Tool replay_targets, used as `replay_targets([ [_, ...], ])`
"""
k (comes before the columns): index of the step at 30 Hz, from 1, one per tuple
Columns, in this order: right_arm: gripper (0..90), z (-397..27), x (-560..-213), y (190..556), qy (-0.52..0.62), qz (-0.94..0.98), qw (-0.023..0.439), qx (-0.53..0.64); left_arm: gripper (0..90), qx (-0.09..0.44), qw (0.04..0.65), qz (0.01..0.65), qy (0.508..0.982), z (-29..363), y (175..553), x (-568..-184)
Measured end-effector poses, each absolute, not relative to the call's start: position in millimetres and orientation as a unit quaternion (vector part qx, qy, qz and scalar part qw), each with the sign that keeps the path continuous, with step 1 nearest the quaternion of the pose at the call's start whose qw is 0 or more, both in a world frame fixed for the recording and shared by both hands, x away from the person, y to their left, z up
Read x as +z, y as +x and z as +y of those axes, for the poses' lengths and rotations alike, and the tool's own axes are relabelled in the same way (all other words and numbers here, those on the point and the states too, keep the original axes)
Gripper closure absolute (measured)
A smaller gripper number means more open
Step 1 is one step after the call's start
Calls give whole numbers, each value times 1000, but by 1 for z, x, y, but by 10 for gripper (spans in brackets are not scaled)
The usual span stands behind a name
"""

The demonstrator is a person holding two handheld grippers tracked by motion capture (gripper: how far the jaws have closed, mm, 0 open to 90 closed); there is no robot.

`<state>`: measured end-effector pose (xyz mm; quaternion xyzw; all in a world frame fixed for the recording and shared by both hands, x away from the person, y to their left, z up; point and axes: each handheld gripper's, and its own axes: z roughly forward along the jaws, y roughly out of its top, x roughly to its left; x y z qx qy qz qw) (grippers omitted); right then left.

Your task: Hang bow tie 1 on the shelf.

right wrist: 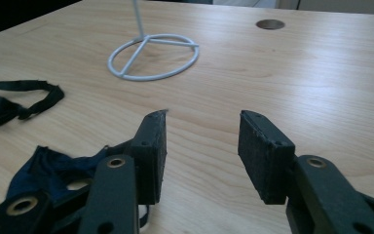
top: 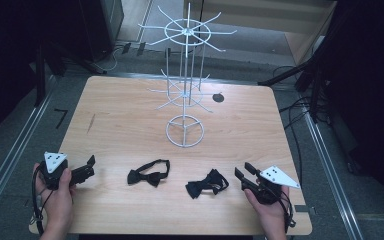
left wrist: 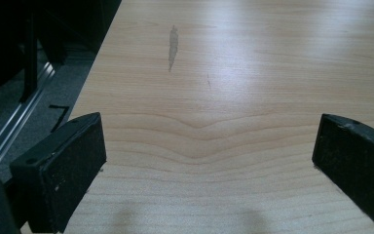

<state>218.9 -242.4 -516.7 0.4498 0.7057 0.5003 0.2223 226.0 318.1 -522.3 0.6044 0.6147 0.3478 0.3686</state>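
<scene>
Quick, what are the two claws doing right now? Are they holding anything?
Left claw: open, holding nothing, bare table between its jaws.
Right claw: open, holding nothing, beside a black bow tie.

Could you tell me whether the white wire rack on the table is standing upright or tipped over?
Upright: the white wire rack stands on its ring base on the table, pole vertical, arms bare.

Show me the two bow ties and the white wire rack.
left bow tie [top: 149, 176], high view, on its knot
right bow tie [top: 206, 184], high view, on its middle
white wire rack [top: 184, 131], high view, on its round base ring
</scene>
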Motion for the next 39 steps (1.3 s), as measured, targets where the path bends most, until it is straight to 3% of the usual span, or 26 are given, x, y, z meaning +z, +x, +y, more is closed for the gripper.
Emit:
replay_targets([
  [29, 583, -183, -521, 200, 357, 779, 153, 493, 0, 350, 366, 616, 603, 318, 226, -522],
  [34, 629, -183, -528, 206, 355, 793, 110, 483, 0, 349, 366, 617, 602, 318, 226, -522],
  [39, 658, -181, -533, 207, 351, 809, 103, 460, 0, 349, 366, 618, 603, 318, 226, -522],
])
